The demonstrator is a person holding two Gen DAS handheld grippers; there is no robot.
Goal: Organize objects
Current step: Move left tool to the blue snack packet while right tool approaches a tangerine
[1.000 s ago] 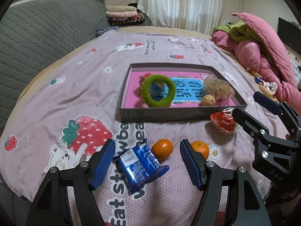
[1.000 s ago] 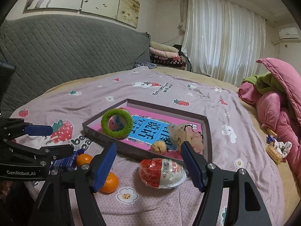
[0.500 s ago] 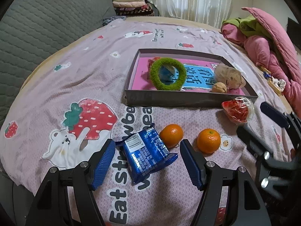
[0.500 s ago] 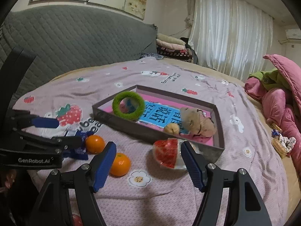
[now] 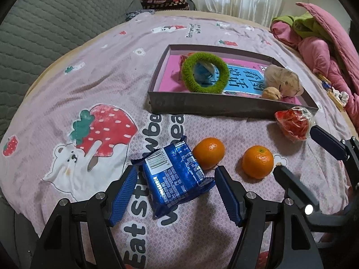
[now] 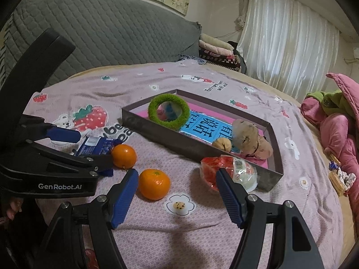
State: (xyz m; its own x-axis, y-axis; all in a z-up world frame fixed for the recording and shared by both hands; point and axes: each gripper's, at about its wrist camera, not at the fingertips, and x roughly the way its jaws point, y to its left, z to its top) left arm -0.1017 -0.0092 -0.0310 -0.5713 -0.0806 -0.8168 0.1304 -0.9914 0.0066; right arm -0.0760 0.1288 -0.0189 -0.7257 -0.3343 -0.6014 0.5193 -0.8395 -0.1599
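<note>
Left wrist view alone gives me the blue snack packet (image 5: 177,177) whole, between my left claw's (image 5: 176,191) spread, untouching fingers. Right claw (image 6: 177,190) apart, empty; tangerine (image 6: 154,184) at 10 o'clock. Pink strawberry-print bedsheet (image 6: 224,215); quilted grey headboard (image 6: 101,29) at 11.

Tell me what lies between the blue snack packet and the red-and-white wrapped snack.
Two oranges lie on the sheet between the blue snack packet and the red-and-white wrapped snack, clearest in the left wrist view.

Left gripper (image 5: 176,191): jaws wide, crinkly blue foil snack packet (image 5: 174,179) lies between them; round orange tangerine (image 5: 208,150) crowds the right pad. Right gripper (image 6: 177,191): bare pink bedsheet (image 6: 157,224) between pads, second tangerine (image 6: 154,184) by left pad, red-and-white wrapped pack (image 6: 228,174) at right one, grey shallow cardboard tray (image 6: 161,137) blocks ahead.
</note>
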